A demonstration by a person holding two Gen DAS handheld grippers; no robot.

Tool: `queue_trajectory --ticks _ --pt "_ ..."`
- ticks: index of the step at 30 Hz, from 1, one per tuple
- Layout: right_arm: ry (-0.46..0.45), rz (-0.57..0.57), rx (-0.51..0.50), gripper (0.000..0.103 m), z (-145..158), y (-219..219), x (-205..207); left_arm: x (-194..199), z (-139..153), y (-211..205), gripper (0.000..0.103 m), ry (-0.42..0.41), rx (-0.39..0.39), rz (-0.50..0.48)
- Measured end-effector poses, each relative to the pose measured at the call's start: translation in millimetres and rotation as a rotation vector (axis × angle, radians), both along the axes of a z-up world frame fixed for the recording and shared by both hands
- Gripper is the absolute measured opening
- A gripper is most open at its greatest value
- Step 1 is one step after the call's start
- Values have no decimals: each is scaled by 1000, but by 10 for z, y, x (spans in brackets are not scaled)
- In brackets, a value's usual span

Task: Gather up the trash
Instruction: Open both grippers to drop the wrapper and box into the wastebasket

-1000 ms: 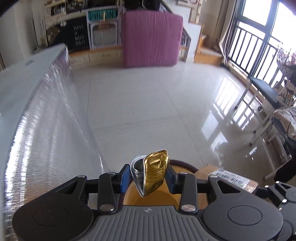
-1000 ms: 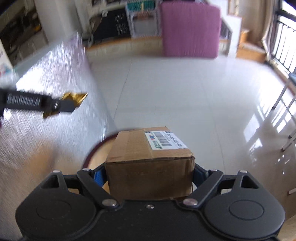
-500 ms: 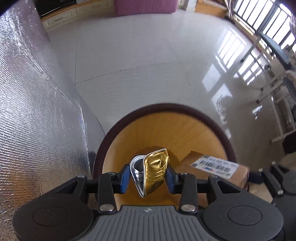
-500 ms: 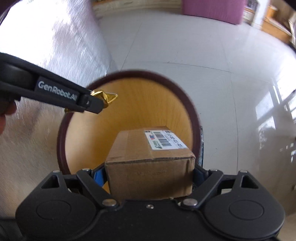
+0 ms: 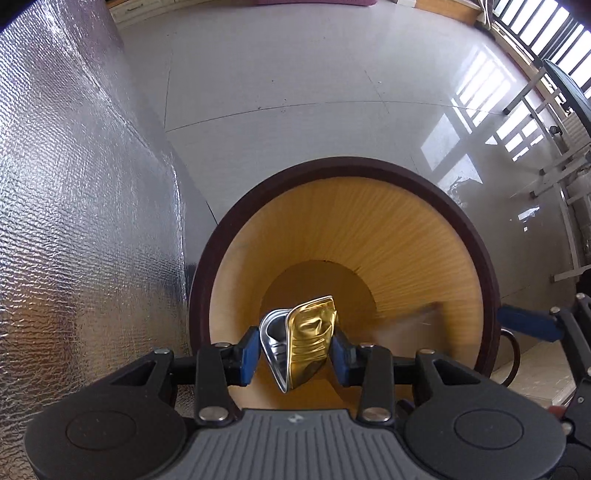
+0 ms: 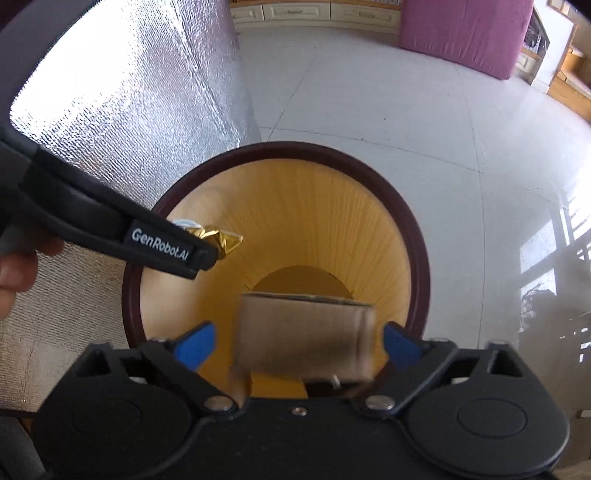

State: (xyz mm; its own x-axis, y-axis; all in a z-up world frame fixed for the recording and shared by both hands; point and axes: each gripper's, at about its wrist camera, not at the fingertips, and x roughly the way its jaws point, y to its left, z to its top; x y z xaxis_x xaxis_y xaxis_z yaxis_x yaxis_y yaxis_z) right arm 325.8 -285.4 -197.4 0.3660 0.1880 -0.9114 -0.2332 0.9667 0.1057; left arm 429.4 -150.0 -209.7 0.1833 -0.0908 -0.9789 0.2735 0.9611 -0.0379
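A round bin [image 5: 480, 258] with a dark brown rim and yellow-orange inside stands on the floor below both grippers; it also fills the right wrist view [image 6: 417, 266]. My left gripper [image 5: 295, 347] is shut on a crushed gold and silver can [image 5: 306, 343] over the bin's mouth. In the right wrist view the can [image 6: 221, 238] pokes out past the left gripper's finger. My right gripper [image 6: 299, 341] has its jaws opening. A blurred cardboard box [image 6: 304, 334] lies between the blue pads, clear of both, dropping into the bin. The box shows as a brown blur [image 5: 406, 325] in the left wrist view.
A tall surface covered in silver foil [image 5: 81, 221] rises just left of the bin. Glossy white floor tiles [image 5: 295, 74] stretch beyond. A pink upright mat [image 6: 465, 33] and low cabinets stand at the far wall; chair legs [image 5: 565, 206] are at the right.
Both grippers have dropped and tilted down over the bin. The right jaws have spread and let go of the cardboard box, which now falls blurred. The left still holds the can.
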Motion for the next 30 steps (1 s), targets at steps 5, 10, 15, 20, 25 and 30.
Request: queue_trajectory --ticks 5,10,15,20,25,30 --pt "-28 8 -19 101 104 -91 -83 -27 -40 -8 42 18 1 -1" --pt "-48 4 -20 100 180 -143 -112 -83 -108 -90 65 55 -17 6" --pt "-44 37 -34 100 199 -112 -181 -98 -123 -82 75 56 -8 12" --pt "-35 29 -40 100 157 -143 -185 -102 -171 -142 84 49 17 8" --pt "-23 -2 -28 100 122 -164 -155 -155 -127 -113 90 37 17 16" --pt "-22 -67 -15 102 150 -218 -160 -194 -42 -37 99 9 20 54"
